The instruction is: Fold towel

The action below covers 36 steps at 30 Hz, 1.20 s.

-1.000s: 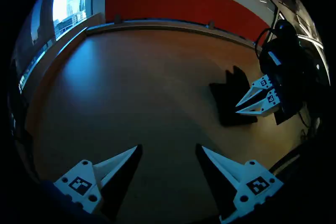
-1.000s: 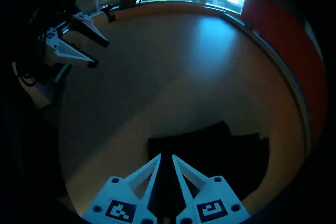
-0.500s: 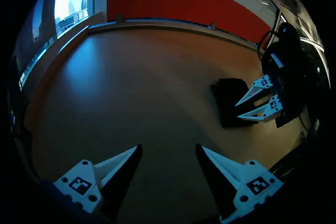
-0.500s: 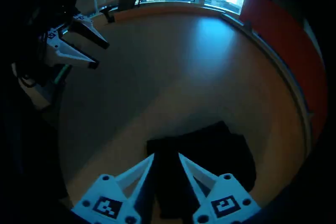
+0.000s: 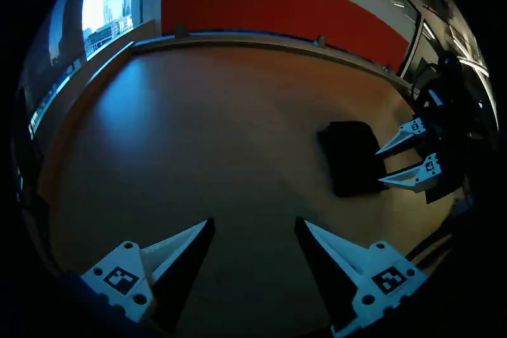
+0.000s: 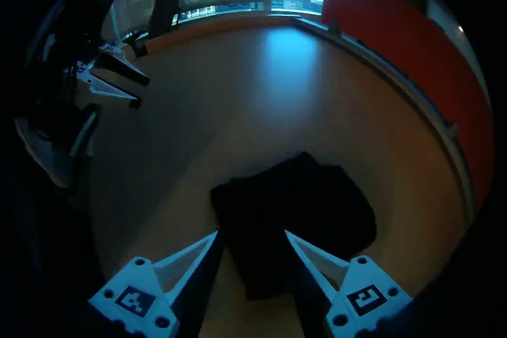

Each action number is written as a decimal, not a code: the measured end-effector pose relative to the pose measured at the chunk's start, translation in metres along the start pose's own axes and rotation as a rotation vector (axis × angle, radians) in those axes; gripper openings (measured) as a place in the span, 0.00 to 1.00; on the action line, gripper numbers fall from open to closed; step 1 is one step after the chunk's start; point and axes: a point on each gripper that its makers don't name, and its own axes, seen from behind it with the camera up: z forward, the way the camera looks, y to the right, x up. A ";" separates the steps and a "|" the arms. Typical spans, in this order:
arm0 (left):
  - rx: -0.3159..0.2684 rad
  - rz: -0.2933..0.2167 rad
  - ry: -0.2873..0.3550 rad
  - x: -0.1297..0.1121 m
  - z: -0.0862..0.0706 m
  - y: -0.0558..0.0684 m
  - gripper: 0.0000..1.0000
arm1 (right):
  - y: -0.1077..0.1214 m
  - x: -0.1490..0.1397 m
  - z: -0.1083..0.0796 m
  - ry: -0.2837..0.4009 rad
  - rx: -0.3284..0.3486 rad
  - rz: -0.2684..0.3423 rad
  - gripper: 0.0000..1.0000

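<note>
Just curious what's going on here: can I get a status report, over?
Left gripper open, empty, off to the side. Right gripper open, poised at the towel's near edge. Dark towel lies folded on the wooden table. Nothing seen blocking.

Wooden table [image 5: 190, 135]: wide bare surface on the left and far side, free for passage. Obstacles: the dark towel [image 5: 350, 157] at the right (a low, flat bundle), the right gripper [image 5: 380, 166] just beside it, and the red wall [image 5: 272, 5] along the far edge.

Office: wide wooden desk [image 5: 190, 116], red divider panel [image 5: 285, 5], swivel chair [image 6: 163, 11], high-rise window [image 5: 108, 2].
</note>
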 end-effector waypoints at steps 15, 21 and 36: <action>-0.008 0.015 0.003 0.004 0.001 0.008 0.94 | 0.004 -0.057 -0.019 -0.043 -0.088 0.103 0.62; -0.011 0.018 0.002 0.003 0.001 0.010 0.94 | 0.003 -0.069 -0.015 -0.057 -0.108 0.138 0.61; -0.016 0.025 -0.001 0.000 0.001 0.010 0.94 | 0.003 -0.077 -0.008 -0.048 -0.135 0.246 0.35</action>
